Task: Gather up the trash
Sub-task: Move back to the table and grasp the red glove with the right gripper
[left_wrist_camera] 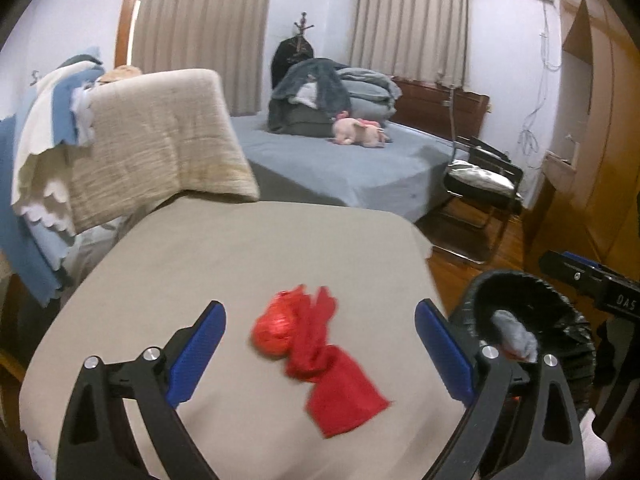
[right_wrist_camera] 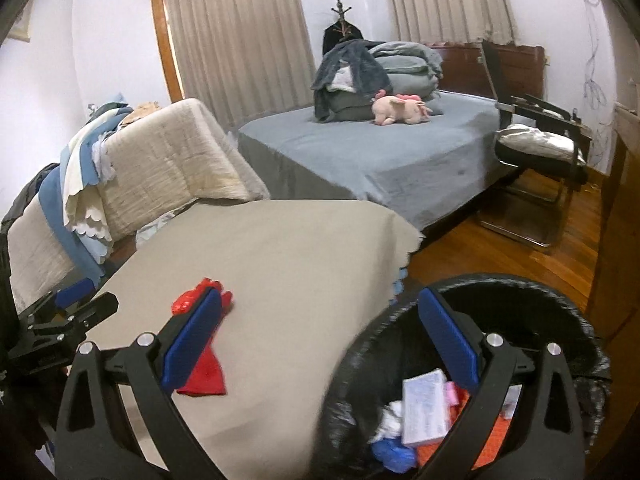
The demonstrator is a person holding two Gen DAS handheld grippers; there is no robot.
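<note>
A red plastic bag point(left_wrist_camera: 316, 344) lies crumpled on the beige-covered table point(left_wrist_camera: 240, 248). My left gripper point(left_wrist_camera: 320, 316) is open and empty, its blue fingers on either side of the bag, just above it. The bag also shows in the right wrist view point(right_wrist_camera: 200, 376), partly behind my right gripper's left finger. My right gripper point(right_wrist_camera: 320, 312) is open and empty, over the table's right edge and the rim of a bin lined with a black bag point(right_wrist_camera: 520, 292). The bin point(left_wrist_camera: 520, 280) holds a white box, blue and orange wrappers and white tissue.
A covered chair back with blue and cream cloths point(left_wrist_camera: 152, 136) stands behind the table. A bed point(left_wrist_camera: 340, 160) with folded bedding and a pink plush toy point(left_wrist_camera: 360, 132) lies beyond. A black metal chair point(left_wrist_camera: 480, 184) stands on the wooden floor at right.
</note>
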